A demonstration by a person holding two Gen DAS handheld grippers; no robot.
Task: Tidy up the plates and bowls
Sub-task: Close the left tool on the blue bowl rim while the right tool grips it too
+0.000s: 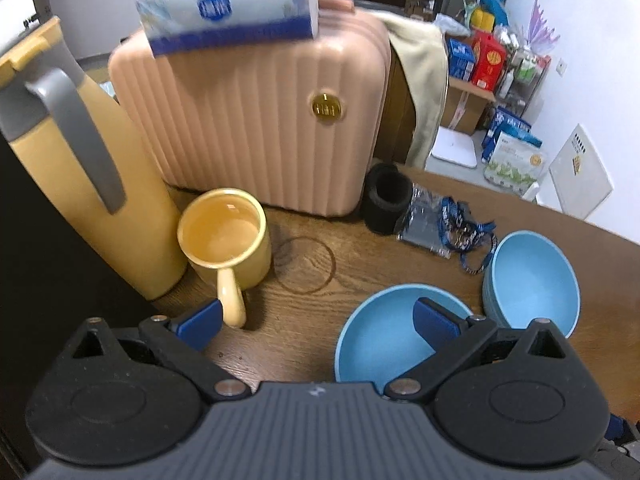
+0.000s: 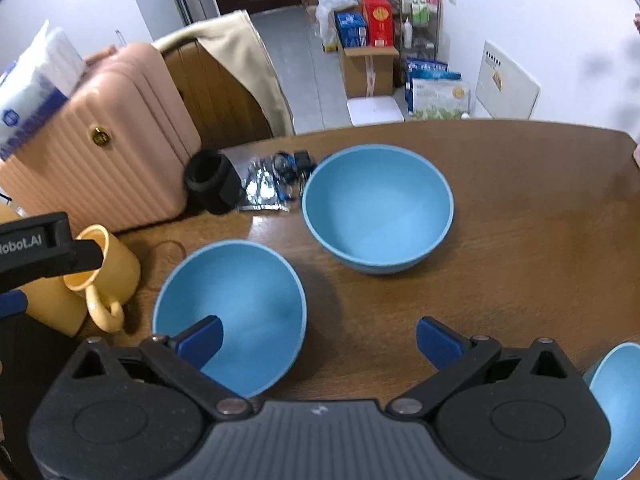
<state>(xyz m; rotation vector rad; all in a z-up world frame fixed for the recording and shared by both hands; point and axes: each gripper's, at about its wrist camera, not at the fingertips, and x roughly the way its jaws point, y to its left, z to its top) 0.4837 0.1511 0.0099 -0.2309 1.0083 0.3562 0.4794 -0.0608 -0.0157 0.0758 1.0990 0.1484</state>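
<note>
Both grippers hang above a brown wooden table [image 2: 520, 240] with their blue-padded fingers spread wide and nothing between them. The left gripper [image 1: 318, 322] sits over bare wood, its right pad above the near blue bowl [image 1: 384, 340], with a yellow mug [image 1: 228, 240] just to its left. The right gripper [image 2: 318, 340] has its left pad over the same near bowl [image 2: 240, 304]. A second blue bowl [image 2: 378, 204] stands farther back, apart from the first, and a third blue bowl [image 2: 616, 400] shows at the lower right edge. A pink suitcase [image 1: 256, 120] stands behind the mug.
</note>
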